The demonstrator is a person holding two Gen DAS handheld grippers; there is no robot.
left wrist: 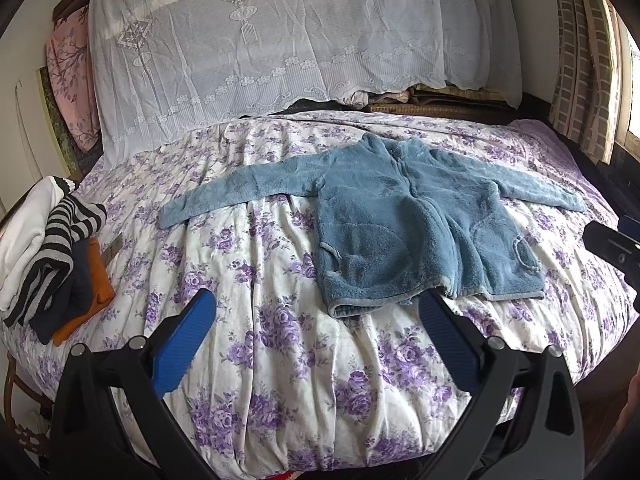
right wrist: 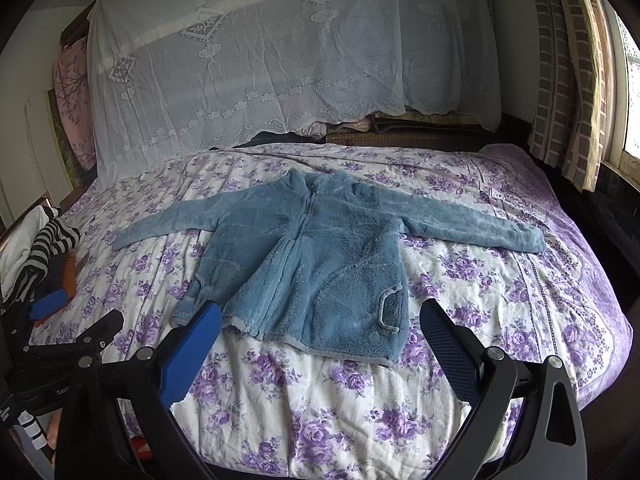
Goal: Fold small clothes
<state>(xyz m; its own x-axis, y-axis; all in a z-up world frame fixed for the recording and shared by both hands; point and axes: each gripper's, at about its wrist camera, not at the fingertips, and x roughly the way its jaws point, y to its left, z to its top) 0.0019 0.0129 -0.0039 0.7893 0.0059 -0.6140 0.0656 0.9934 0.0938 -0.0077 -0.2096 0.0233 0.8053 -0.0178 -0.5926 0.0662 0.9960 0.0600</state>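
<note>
A small blue fleece jacket (left wrist: 416, 220) lies flat and face up on the floral bedspread (left wrist: 272, 360), zipped, both sleeves spread out sideways. It also shows in the right wrist view (right wrist: 320, 264). My left gripper (left wrist: 318, 312) is open and empty, hovering just short of the jacket's hem, with its right finger near the hem's middle. My right gripper (right wrist: 322, 320) is open and empty, its fingers straddling the jacket's lower hem from above. The left gripper's body (right wrist: 60, 320) shows at the left edge of the right wrist view.
A stack of folded clothes (left wrist: 52, 256), white, striped, dark and orange, sits at the bed's left edge. A lace cloth (left wrist: 260, 52) covers bedding at the bed's head. Checked curtains (left wrist: 584, 60) and a window are at right.
</note>
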